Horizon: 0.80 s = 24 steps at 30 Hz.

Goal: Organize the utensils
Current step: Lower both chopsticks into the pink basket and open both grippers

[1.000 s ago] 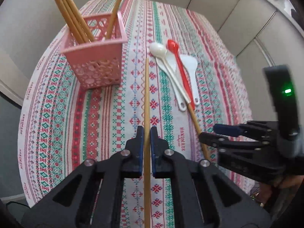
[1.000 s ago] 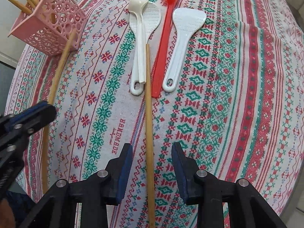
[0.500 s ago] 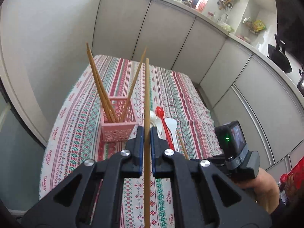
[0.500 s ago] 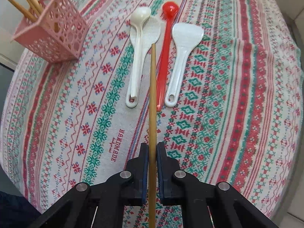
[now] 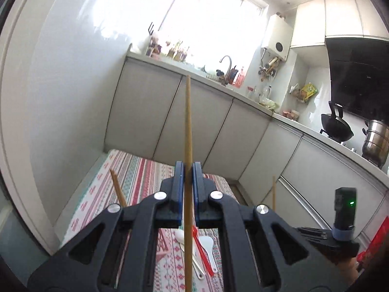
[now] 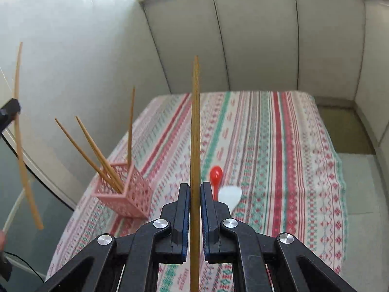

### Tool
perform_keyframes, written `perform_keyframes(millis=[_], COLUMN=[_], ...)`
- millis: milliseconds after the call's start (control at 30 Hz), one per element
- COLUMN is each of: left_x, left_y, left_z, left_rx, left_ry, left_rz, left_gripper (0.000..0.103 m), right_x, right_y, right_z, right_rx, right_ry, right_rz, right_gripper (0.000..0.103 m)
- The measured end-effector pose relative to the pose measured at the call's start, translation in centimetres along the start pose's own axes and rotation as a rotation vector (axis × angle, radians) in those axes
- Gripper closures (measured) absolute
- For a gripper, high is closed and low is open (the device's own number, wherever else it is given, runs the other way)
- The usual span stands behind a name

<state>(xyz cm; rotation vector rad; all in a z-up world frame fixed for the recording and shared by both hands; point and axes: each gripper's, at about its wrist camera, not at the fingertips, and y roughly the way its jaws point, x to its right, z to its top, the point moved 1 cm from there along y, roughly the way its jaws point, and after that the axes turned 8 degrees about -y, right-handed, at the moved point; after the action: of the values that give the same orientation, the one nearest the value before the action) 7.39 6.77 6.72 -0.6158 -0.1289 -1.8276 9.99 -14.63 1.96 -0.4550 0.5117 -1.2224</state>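
My left gripper (image 5: pixel 187 168) is shut on a long wooden chopstick (image 5: pixel 187 121) and holds it upright, high above the table. My right gripper (image 6: pixel 195 189) is shut on a second wooden chopstick (image 6: pixel 195 121), also raised and pointing up. The left gripper (image 6: pixel 9 115) and its chopstick (image 6: pixel 20 146) show at the left edge of the right wrist view. A pink lattice basket (image 6: pixel 124 194) stands on the striped tablecloth (image 6: pixel 267 146) with three chopsticks (image 6: pixel 97 150) leaning in it. A red spoon (image 6: pixel 216 175) and a white rice paddle (image 6: pixel 231 194) lie right of the basket.
White spoons (image 5: pixel 181 236) lie beside the red spoon (image 5: pixel 201 250) under my left gripper. Grey cabinet doors (image 6: pixel 255 36) wall in the table's far side. A counter with a sink tap (image 5: pixel 227 65), a wok (image 5: pixel 336 126) and a pot (image 5: pixel 376 141) runs behind.
Both grippers have lifted their chopsticks off the table and tilted them upright. The right gripper closed on its chopstick one second ago. Both views have swung up from the tablecloth toward the cabinets.
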Motion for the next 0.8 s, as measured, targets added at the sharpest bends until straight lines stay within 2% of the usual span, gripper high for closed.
perform_keyframes(millis=[133,333,533,800], left_x=[-0.4,-1.9,-3.8,-3.6], left_y=[2.0,3.1,4.4,5.2], left_z=[-0.7,-1.5,-2.9,-3.9], left_rx=[0.104,0.21,0.217,0.214], left_ry=[0.099,0.117,0.139,0.196], left_rz=[0.045,0.093,0.184,0.225], left_gripper=[0.095,0.095,0.095,0.095], right_x=[-0.2,0.1,0.6,-0.5], right_y=[-1.2,-2.5,-2.6,-1.2], right_z=[1.3,2.6,3.2,3.1], right_rx=[0.116,0.218,0.256,0.234], right_ry=[0.038,0.076,0.124,0.114], right_rz=[0.021,0.03,0.045,0.065], right_gripper=[0.097,0.097,0.097,0.097])
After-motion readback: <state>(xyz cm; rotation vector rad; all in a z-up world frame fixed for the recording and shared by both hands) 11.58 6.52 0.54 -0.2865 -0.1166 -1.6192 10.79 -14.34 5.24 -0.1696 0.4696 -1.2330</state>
